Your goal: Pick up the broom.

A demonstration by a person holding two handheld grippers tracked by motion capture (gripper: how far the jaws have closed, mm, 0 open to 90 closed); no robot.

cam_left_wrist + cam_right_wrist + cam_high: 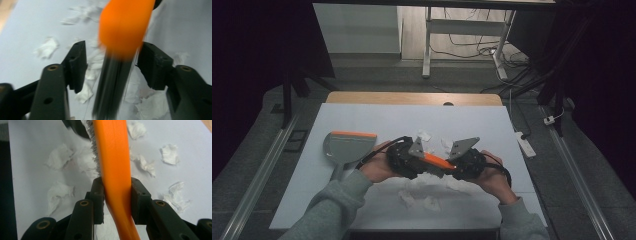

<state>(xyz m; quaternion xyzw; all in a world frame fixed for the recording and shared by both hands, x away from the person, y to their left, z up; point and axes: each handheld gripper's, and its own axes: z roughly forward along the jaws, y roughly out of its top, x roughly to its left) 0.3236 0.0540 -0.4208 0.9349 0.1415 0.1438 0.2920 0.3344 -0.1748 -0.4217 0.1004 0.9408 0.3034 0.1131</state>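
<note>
Right now the orange plastic hand brush with grey bristles [115, 157] hangs above the white worktop [377, 117], between the two hands, over a scatter of torn white paper scraps [419, 196]. The right tongs [117, 195] are clamped on its orange handle, both black pads pressing its sides, with the bristles on the side away from the scraps at the right of the right gripper view. The left tongs [111, 65] stand apart around the brush's other end: in the left gripper view the orange back and blurred dark bristles pass through the gap, and neither pad touches them. In the high view the brush [438, 161] bridges the two tongs, which nearly meet at the middle of the worktop's near half. Off to the left lies a grey dustpan with an orange lip [348, 145], well apart from the brush, with its handle pointing towards the person's sleeve [329, 210].
</note>
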